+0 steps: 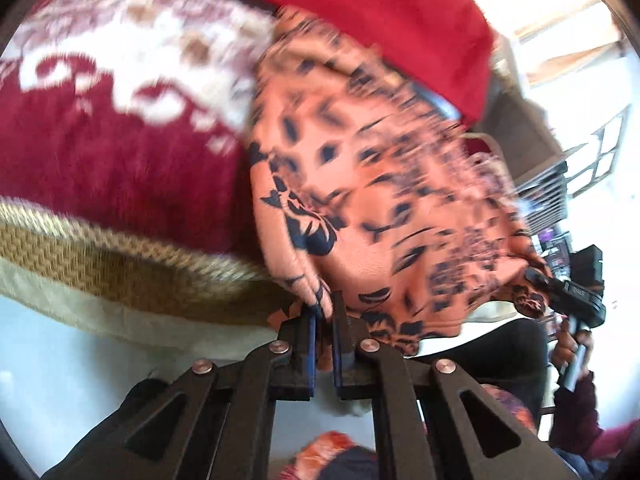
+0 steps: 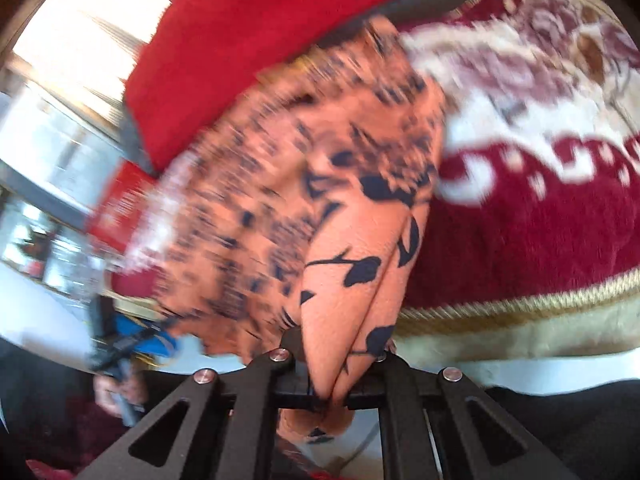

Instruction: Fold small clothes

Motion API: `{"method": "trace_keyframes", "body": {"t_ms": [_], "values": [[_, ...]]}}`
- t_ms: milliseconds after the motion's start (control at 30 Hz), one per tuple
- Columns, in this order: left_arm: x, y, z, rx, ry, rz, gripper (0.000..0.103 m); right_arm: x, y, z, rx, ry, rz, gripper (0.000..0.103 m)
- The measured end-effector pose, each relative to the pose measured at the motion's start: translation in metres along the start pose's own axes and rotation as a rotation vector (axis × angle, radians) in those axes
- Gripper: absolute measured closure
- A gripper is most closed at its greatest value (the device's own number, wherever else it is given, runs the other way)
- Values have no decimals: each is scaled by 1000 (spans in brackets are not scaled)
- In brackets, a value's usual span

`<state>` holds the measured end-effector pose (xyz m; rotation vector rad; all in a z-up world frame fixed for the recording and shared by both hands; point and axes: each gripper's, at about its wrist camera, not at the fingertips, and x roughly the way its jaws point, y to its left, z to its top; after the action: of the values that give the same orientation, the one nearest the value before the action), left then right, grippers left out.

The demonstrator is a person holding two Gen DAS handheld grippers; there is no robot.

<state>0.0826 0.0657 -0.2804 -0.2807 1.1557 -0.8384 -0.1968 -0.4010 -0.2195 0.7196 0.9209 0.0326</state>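
Only left wrist view shows right tool [image 1: 538, 280] pinching orange garment [image 1: 360, 184]

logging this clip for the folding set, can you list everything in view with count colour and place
patterned garment: one, orange with dark navy floral print, lifted, stretched between both grippers
blanket: one, dark red plush with cream floral pattern and gold braided edge, under and behind the garment
red cloth: one, plain bright red, behind the garment
left gripper: one, black, shut on a garment edge
right gripper: one, black, shut on a bunched garment edge
person's hand: one, holding the right gripper's handle, at the left wrist view's right edge
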Motion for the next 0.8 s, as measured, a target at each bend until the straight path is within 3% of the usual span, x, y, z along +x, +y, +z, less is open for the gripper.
{"method": "trace_keyframes", "body": {"t_ms": [67,233,433,533,667,767,800], "values": [[-19,-5,9,-24,-43,-84,97,-16,6,16,-5,-38,59,95],[-70,-24,68,-32,-183,-175,97,-51,22,71,31,-184,221,95],[-92,-35,173,-18,-303,-162,97,-56,17,168,111,-345,276,95],[-67,-25,240,-53,-322,-125,97,-33,-1,226,201,-408,279,95],[3,17,313,-154,-316,1,96,32,-45,294,368,-432,264,95],[73,62,331,-280,-245,54,95,92,-89,320,529,-409,299,91],[89,75,332,-324,-221,67,94,109,-104,324,585,-397,304,82]]}}
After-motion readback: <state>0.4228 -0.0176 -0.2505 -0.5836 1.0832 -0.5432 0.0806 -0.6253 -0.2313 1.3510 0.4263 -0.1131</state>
